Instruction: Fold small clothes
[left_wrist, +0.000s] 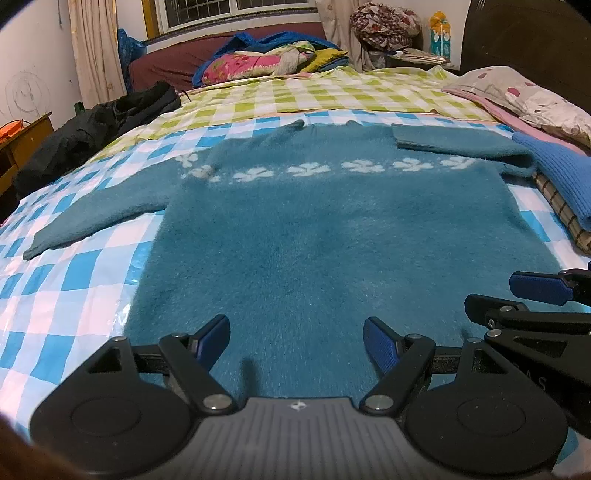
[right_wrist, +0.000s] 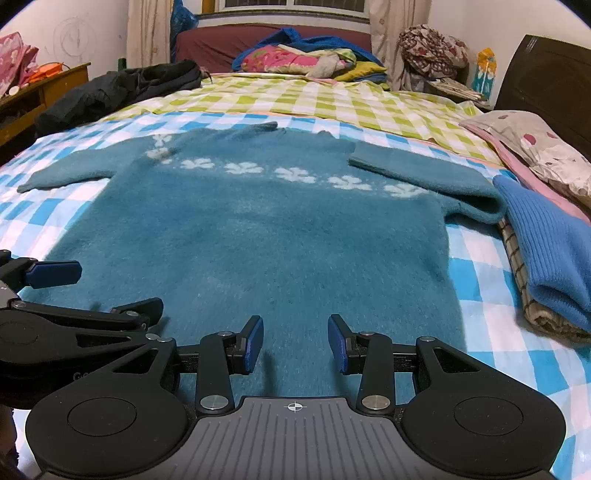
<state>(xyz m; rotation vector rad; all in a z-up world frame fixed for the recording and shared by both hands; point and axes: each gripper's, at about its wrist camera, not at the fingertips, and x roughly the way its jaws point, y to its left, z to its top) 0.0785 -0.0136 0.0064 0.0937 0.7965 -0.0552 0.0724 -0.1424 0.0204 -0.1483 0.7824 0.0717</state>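
Garment: a fuzzy teal knitted sweater (left_wrist: 332, 229) with a row of white flower shapes across the chest lies flat on the bed, hem toward the cameras, collar away from them
Sleeves: the sleeve at picture left (right_wrist: 66, 173) stretches out sideways over the cloth; the sleeve at picture right (right_wrist: 417, 170) is folded back inward so its cuff rests on the shoulder area
Surface: a blue-and-white checked glossy sheet (left_wrist: 74, 295) covers the near part of the bed; a green-and-white checked sheet (right_wrist: 332, 99) covers the far part
Left gripper: the black two-finger left gripper (left_wrist: 295, 343) with blue pads hangs over the sweater's hem; its jaws are spread wide with nothing between them but the knit beneath
Right gripper: the matching right gripper (right_wrist: 295, 343) sits just beside the left one, also over the hem; its jaws stand partly apart, narrower than the left's, pinching nothing
Neighbours: a folded bright blue ribbed knit (right_wrist: 546, 251) rests on a folded checked cloth (right_wrist: 517, 266) at the sweater's right edge; a spotted pillow (left_wrist: 532, 96) lies beyond them
Background: a dark jacket (left_wrist: 103, 125) lies at the far left of the bed; a heap of colourful bedding (right_wrist: 306, 59) sits at the far end
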